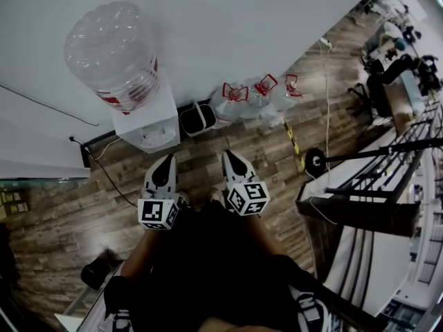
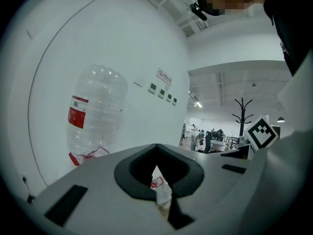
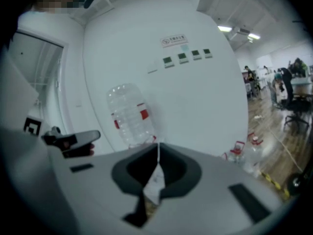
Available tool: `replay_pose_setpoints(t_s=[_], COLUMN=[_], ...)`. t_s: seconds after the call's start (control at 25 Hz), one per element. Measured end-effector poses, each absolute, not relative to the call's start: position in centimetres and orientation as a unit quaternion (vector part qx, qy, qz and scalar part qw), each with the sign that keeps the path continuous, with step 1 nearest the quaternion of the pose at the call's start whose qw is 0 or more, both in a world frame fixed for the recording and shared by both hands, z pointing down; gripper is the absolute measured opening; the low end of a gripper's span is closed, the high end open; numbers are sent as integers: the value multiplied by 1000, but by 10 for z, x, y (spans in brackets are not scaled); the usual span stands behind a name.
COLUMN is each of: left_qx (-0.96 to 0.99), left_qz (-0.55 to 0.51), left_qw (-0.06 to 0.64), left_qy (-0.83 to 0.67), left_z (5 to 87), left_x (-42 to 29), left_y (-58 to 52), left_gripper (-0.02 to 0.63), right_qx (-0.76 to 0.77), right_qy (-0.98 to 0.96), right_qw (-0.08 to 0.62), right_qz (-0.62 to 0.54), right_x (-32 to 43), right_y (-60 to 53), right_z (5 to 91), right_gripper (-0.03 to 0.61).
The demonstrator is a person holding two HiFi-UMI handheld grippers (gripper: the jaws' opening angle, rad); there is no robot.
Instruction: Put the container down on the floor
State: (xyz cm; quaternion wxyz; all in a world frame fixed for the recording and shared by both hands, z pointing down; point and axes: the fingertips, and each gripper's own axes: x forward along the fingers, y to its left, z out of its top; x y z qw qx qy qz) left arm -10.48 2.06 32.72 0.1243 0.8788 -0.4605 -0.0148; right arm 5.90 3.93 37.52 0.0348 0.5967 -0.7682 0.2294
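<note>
Left tongs [image 1: 165, 163], right tongs [image 1: 232, 158] closed above plank floor [image 1: 62, 213] beside white wall [image 1: 242, 26]

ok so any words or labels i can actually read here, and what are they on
No text here can be read.
Red label on the big clear plastic water bottle: blurred.
Small white wall sign: too small.
Black-and-white marker cube: square patterns, no words.

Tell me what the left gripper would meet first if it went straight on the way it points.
Most likely the white water dispenser, just ahead of the left gripper, under the upturned bottle. Nothing shows between them, though the depth is hard to judge.
</note>
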Motion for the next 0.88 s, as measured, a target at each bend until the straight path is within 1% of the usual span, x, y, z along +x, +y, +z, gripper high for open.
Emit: replay_pose_setpoints(t_s=[0.4, 0.56, 0.88], left_qx=[870, 862, 864], left_qz=[4, 0, 4], left_qw=[107, 117, 113], left_qy=[-481, -493, -491], left_z=[325, 331, 334], left_x=[-74, -70, -63], left_y=[48, 56, 61], left_gripper=[28, 28, 28], right_qx=[557, 549, 552], right_qy=[-795, -799, -799], right_qw=[45, 46, 44], right_qz=[236, 240, 233], right_x=[65, 67, 72], right_y=[90, 97, 97], right_z=[373, 377, 376], right_gripper=[35, 35, 34])
